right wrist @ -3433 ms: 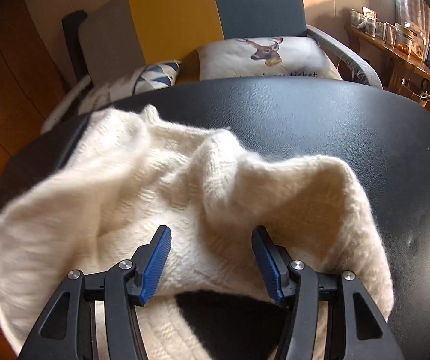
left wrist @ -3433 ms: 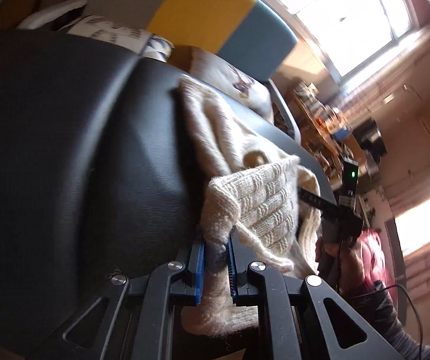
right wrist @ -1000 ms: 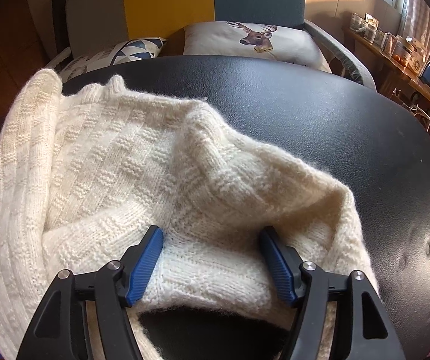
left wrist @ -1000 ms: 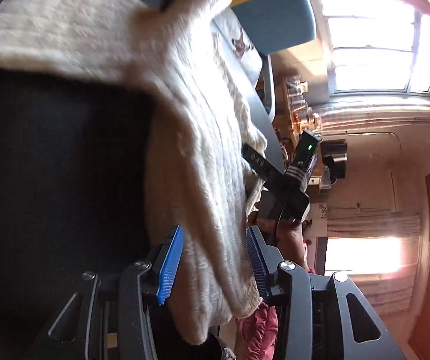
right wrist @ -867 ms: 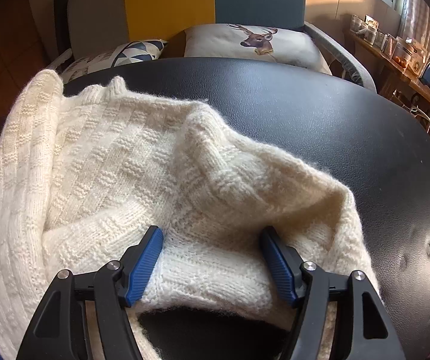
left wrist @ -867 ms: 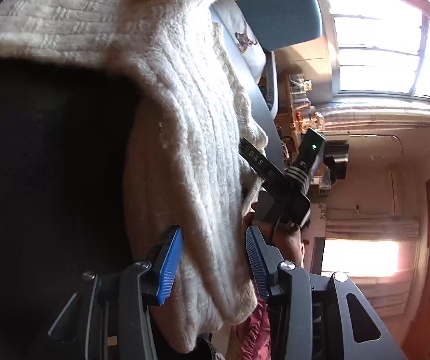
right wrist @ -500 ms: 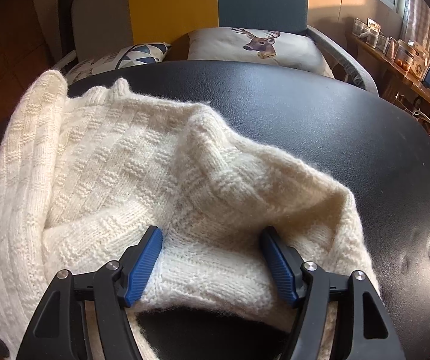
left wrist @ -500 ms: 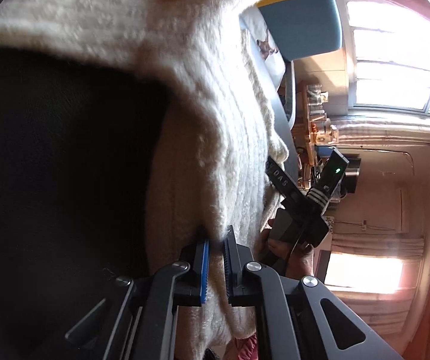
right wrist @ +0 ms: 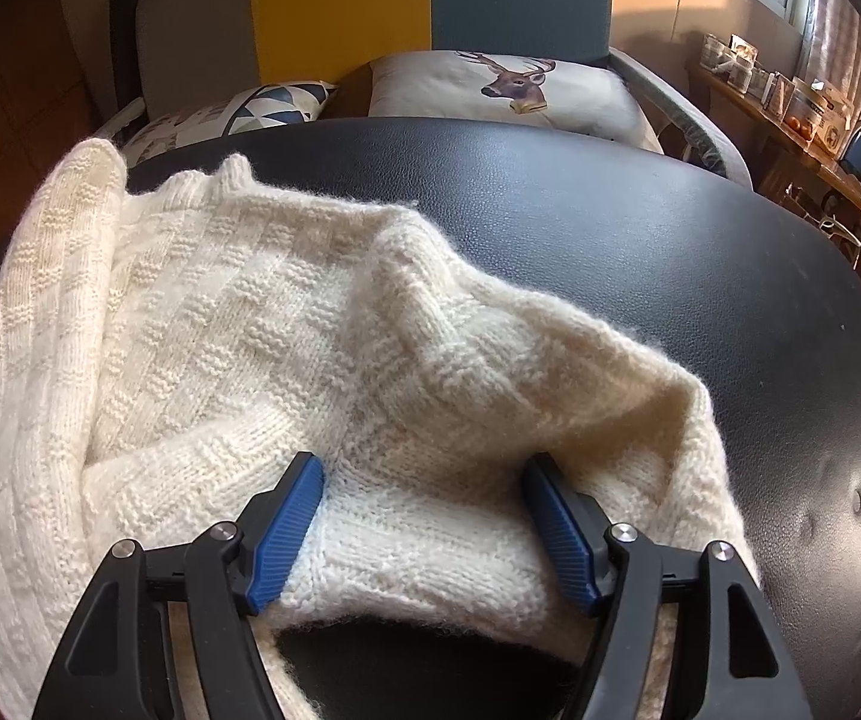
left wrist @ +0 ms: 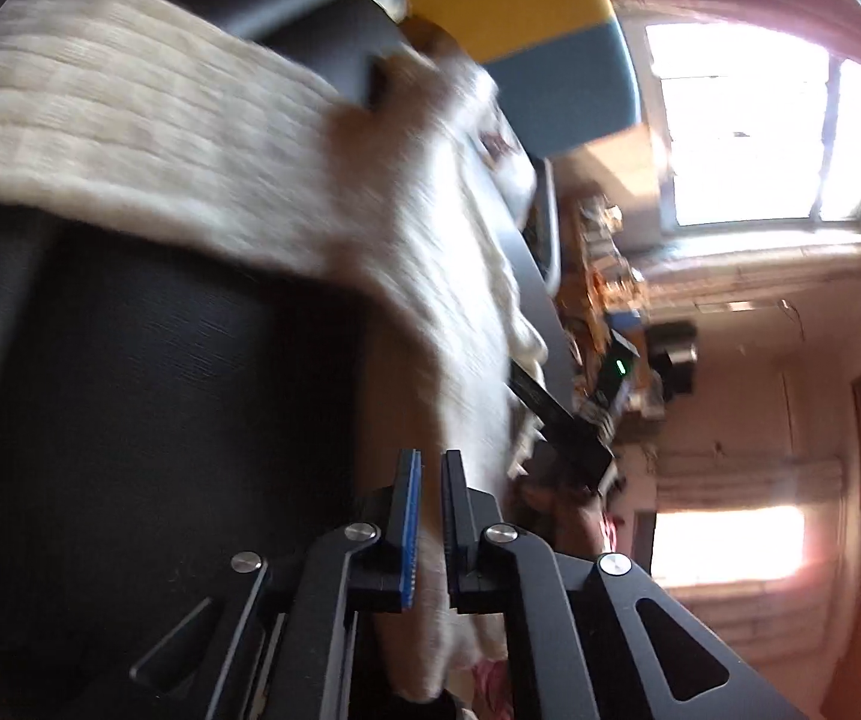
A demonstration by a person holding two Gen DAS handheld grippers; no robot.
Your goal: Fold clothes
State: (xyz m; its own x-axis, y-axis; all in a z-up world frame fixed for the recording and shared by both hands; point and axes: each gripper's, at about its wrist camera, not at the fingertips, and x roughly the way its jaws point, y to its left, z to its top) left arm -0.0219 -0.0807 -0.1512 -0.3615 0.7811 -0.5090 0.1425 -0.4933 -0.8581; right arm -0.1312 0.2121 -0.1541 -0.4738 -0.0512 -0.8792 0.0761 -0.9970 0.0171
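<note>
Only the left wrist view shows the window at 2 o'clock and the other gripper's black body; only the right wrist view shows the deer cushion [right wrist: 514,90] at 12 o'clock. No writing is legible. The left gripper [left wrist: 428,483] is pinched nearly closed on an edge of the cream sweater [right wrist: 286,348], which lies on the black table [right wrist: 670,228]. The right gripper [right wrist: 424,528] is spread wide, fingers resting against the knit.

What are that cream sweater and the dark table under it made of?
The sweater looks like a chunky wool or wool-like knit: raised basket-weave stitches, ribbed edges and a fuzzy halo of fibres. The table seems covered in black leather or leatherette: fine pebbled grain, soft sheen, a few dimples. Which one, I cannot tell.
</note>
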